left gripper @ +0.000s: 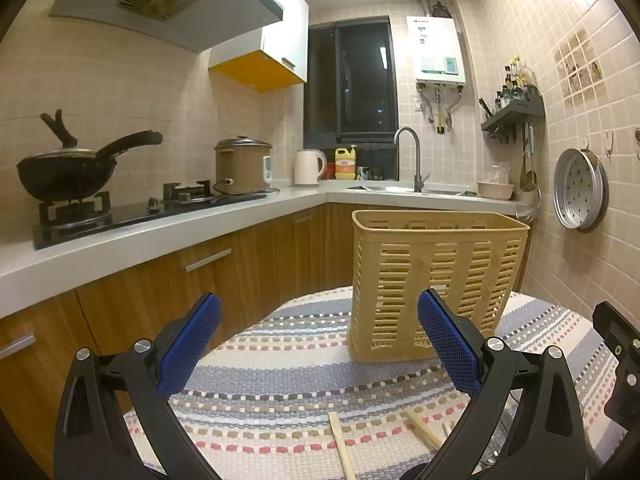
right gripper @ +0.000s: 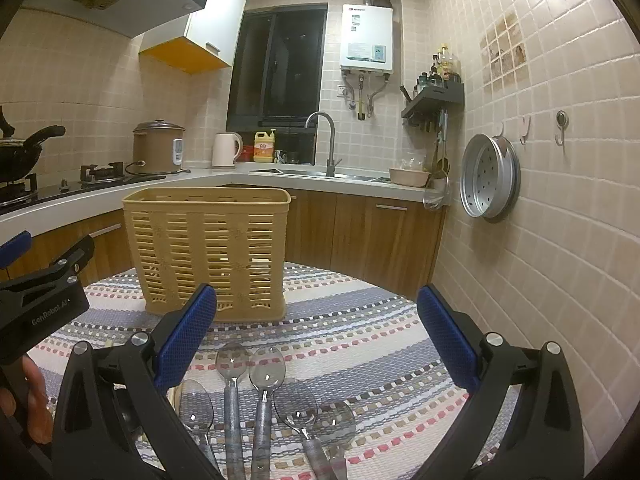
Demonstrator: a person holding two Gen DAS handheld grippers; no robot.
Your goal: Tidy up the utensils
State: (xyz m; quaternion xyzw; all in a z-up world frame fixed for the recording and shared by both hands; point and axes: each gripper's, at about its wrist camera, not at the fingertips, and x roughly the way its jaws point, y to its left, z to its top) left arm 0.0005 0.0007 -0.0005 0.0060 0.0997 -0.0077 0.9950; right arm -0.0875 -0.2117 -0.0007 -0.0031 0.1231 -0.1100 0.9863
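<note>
A yellow slotted utensil basket stands upright on the striped cloth of a round table; it also shows in the right wrist view. Wooden chopsticks lie on the cloth near my left gripper, which is open and empty. Several clear plastic spoons lie side by side on the cloth just under my right gripper, which is open and empty. The left gripper's body shows at the left of the right wrist view.
A kitchen counter runs behind the table with a wok, a rice cooker, a kettle and a sink with a faucet. A steel steamer tray hangs on the tiled right wall.
</note>
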